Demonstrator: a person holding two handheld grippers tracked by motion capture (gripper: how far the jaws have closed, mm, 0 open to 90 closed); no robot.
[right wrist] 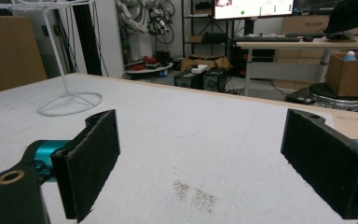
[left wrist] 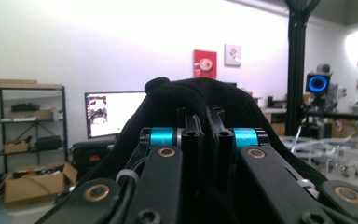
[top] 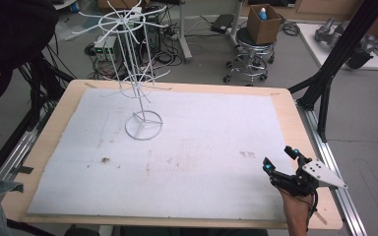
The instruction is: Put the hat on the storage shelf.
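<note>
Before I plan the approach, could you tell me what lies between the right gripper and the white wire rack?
In the high view, just bare white mat with faint stains between the right gripper and the white wire rack.

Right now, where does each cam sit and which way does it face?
High view: above the person's side, looking down on the white mat; right gripper and hand enter bottom right.
Left gripper view: held level, jaws closed on a black cloth, facing a monitor and wall.
Right gripper view: low over the mat, jaws wide apart.
Shared: white wire rack, cardboard box on stool.
</note>
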